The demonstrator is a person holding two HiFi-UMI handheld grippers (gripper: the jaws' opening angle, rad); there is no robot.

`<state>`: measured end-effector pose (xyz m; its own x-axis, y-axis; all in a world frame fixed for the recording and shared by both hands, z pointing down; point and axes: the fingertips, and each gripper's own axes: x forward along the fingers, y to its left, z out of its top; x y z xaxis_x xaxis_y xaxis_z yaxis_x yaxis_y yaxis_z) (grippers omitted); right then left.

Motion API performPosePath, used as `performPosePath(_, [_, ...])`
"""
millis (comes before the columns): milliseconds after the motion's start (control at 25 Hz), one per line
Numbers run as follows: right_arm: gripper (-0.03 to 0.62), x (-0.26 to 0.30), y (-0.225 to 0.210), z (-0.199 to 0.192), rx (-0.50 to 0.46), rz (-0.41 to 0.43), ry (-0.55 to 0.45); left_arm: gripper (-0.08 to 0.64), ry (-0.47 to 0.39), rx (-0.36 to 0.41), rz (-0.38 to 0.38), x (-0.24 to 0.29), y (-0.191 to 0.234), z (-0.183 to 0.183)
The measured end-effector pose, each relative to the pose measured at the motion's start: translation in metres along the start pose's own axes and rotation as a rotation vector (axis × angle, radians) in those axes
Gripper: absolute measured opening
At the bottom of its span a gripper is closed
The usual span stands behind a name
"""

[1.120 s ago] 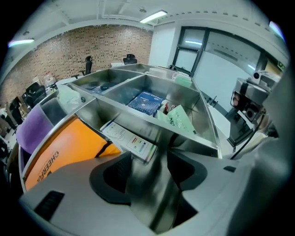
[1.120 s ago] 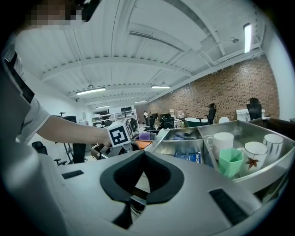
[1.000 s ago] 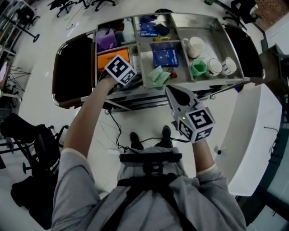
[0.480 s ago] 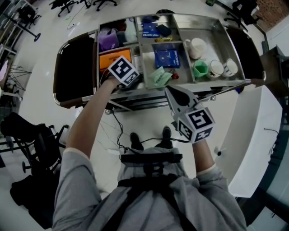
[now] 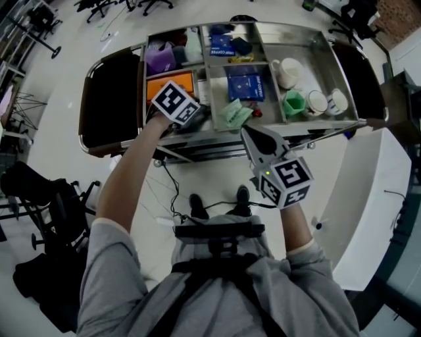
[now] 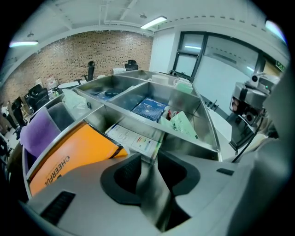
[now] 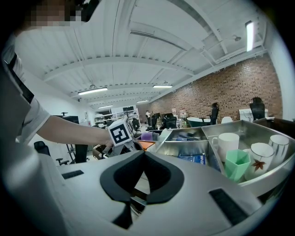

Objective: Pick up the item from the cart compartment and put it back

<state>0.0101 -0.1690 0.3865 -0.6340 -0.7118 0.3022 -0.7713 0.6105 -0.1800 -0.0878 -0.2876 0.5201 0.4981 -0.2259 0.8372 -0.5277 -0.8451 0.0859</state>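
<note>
While the white packet [image 6: 133, 137] lies unlifted in a compartment at the centre-left of the cart [image 5: 299, 27], the left gripper [image 6: 150, 159] has its jaws, just closing, half apart around the packet's near edge. The right gripper [image 7: 144, 156] has its jaws together, empty.

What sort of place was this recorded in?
Most likely an open-plan office or lab workspace: a long brick wall at the back, office chairs scattered around, and a steel cart with compartments of supplies.
</note>
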Motion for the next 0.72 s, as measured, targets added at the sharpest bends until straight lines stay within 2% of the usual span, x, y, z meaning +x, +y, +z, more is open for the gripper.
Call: performPosePath(720, [0.009, 0.002, 0.003, -0.003, -0.005, 0.015, 0.004, 0.114, -0.194, -0.053, 0.061, -0.057, -0.004, 0.021])
